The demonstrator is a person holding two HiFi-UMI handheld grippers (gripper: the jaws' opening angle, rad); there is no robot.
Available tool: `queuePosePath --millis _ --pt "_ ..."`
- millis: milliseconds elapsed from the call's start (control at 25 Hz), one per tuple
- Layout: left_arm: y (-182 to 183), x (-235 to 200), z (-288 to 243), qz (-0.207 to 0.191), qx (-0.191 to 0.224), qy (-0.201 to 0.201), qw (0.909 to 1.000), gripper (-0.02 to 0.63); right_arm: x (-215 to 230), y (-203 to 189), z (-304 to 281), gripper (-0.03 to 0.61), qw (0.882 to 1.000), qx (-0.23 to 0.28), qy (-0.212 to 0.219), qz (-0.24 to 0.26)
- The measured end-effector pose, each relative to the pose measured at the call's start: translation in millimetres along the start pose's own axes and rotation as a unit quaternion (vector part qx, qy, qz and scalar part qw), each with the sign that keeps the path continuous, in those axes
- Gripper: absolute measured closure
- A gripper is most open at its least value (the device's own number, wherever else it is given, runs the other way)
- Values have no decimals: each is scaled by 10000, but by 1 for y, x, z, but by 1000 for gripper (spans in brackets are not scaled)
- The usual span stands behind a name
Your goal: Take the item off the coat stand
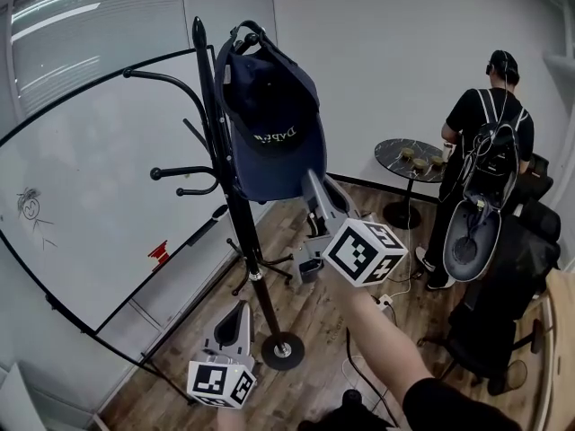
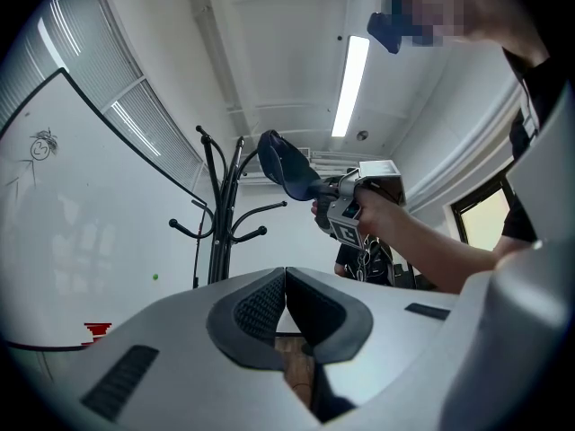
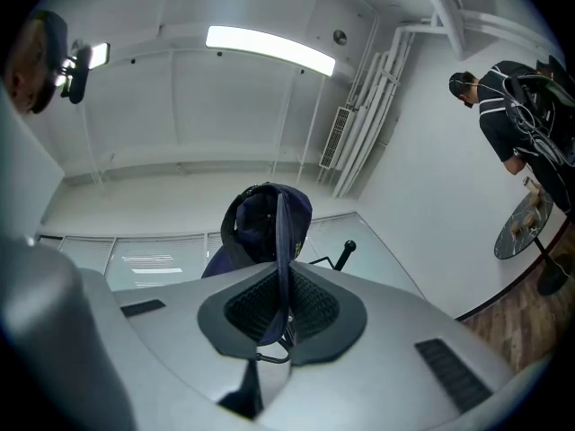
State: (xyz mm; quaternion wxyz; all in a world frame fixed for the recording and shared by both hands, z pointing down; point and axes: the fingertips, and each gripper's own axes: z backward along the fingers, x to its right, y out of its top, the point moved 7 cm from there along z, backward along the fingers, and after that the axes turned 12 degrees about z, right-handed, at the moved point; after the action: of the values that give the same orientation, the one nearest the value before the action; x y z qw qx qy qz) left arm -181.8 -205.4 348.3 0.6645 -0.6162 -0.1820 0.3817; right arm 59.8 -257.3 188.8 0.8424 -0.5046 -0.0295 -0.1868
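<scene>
A navy cap [image 1: 269, 124] hangs at the top of the black coat stand [image 1: 235, 232], right of its pole. My right gripper [image 1: 311, 181] reaches up from below and is shut on the cap's brim. In the right gripper view the brim [image 3: 280, 241] runs edge-on between the closed pads, with the crown above and a hook tip [image 3: 349, 247] just to the right. Whether the cap still rests on a hook is unclear. My left gripper [image 1: 240, 311] is held low near the stand's base, shut and empty [image 2: 286, 277]. From there the cap [image 2: 287, 164] appears beside the stand's top.
A large whiteboard [image 1: 90, 178] leans on the wall behind the stand. A person with a backpack [image 1: 490, 133] stands at the back right by a small round black table [image 1: 409, 160]. Dark chairs [image 1: 512, 294] fill the right side. The stand's round base [image 1: 282, 350] sits on wood flooring.
</scene>
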Motion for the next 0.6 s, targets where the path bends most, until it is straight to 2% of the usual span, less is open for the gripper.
queuePosePath --millis 160,600 --pt "0 -10 0 2 -17 -23 10000 598 -4 0 0 537 9999 42 -36 95" --pt "-4 21 -6 -1 -51 -131 9999 598 6 18 37 537 9999 91 41 108"
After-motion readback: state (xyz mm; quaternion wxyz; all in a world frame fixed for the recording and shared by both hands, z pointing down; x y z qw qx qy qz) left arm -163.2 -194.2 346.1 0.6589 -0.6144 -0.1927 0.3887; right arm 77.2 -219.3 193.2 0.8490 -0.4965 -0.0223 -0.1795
